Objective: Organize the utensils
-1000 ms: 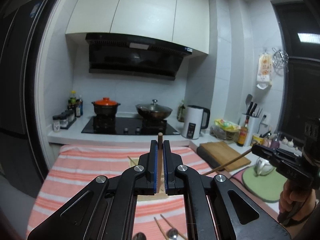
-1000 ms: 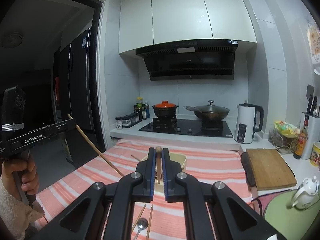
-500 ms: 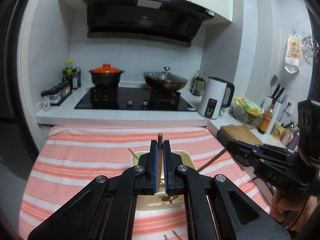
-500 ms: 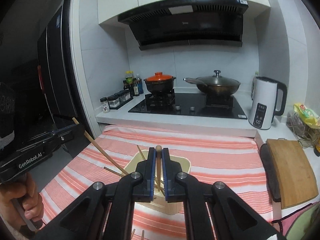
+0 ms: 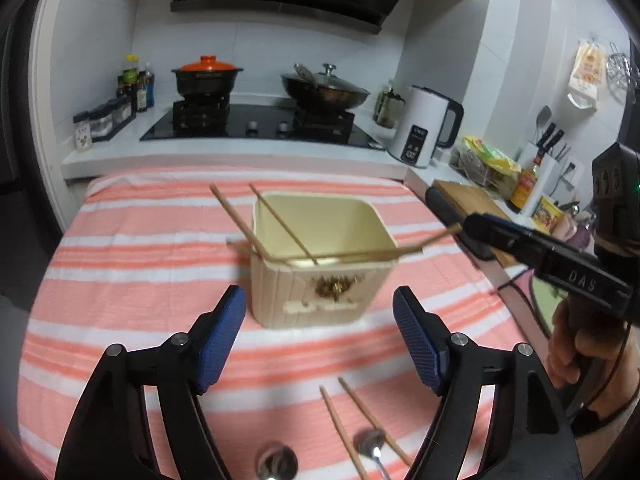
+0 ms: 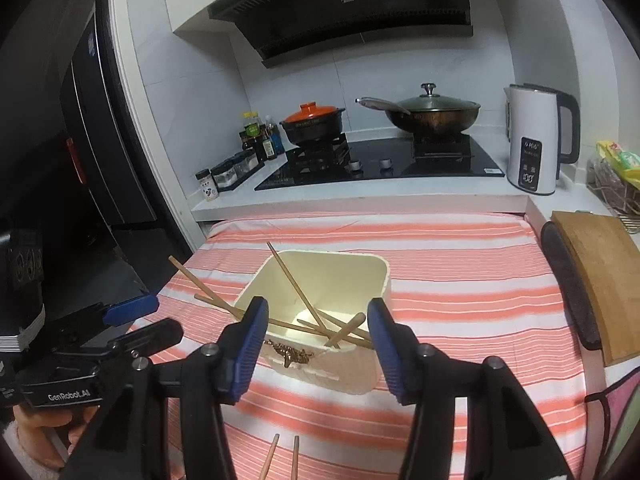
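Note:
A cream utensil holder (image 5: 320, 300) (image 6: 332, 364) stands on the striped cloth, and several wooden chopsticks (image 5: 280, 224) (image 6: 298, 292) lean in it. My left gripper (image 5: 320, 320) (image 6: 160, 318) hovers just before the holder. Its jaws are opening, with nothing between the blue pads (image 5: 222, 332). My right gripper (image 6: 318, 344) (image 5: 474, 222) is above the holder's near rim. Its jaws are opening too, and a freed chopstick (image 6: 348, 330) (image 5: 400, 252) lies across the rim below them. Two loose chopsticks (image 5: 352, 420) (image 6: 284, 456) and two spoons (image 5: 372, 442) lie on the cloth near me.
Behind the cloth is a hob (image 6: 380, 164) with an orange-lidded pot (image 6: 314, 120) and a wok (image 6: 432, 114). A white kettle (image 6: 534, 140) stands at the right. A wooden cutting board (image 6: 600, 276) borders the cloth's right edge. Spice jars (image 6: 228, 174) line the left.
Both grippers were shut on one chopstick each and now stand open. The chopsticks have dropped into the holder. Both grippers have come down and closer to it.

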### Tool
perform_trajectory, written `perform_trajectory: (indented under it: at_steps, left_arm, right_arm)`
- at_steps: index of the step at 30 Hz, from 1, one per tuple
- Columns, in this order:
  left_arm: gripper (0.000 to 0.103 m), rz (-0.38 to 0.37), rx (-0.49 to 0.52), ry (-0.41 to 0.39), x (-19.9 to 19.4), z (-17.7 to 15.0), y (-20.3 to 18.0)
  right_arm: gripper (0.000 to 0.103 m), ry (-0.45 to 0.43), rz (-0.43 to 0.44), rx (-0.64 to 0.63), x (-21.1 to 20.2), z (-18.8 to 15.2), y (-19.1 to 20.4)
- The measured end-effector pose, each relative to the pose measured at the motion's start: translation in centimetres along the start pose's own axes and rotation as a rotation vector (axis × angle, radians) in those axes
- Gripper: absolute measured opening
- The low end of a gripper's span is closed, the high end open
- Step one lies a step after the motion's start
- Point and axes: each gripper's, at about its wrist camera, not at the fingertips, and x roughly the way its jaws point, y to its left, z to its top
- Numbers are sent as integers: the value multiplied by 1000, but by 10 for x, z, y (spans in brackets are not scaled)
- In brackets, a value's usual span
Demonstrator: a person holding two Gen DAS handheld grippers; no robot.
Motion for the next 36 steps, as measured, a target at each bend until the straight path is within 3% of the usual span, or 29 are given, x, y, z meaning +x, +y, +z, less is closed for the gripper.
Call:
perform_trajectory:
  at_steps: [3,6,9,14,22,26,33,36]
  left_arm:
    - [86,-27,-14,52,-22,-50,-3]
    - [89,-48,-28,88,-36,-112,-7]
    - [89,10,-17,120,-39,-164,-16]
    - [89,56,-3,124,-36,-206,-28]
    - [89,85,-45,119,-35,-225,-23]
    - [89,60,-56,89,-40,-228,-28]
    - [89,37,37,105,-34,-230,-54]
    - [89,51,65,123,-28,-231,-60]
  right_arm:
    - [56,-7,-26,-26,-33,-33,-2]
    - [59,19,-93,-82,-60,-94,-4]
    - [59,113,-186,-112,-73,-166,-9]
    - [59,199,-260,-96,-93,-239,-14]
    - [59,218,-223,-59,-102,-270,-8]
    - [59,210,-182,-95,-104,-270,7]
    - [59,241,-82,-144,-94,-274,32]
    - [52,260,-58,-165,-89,-274,38]
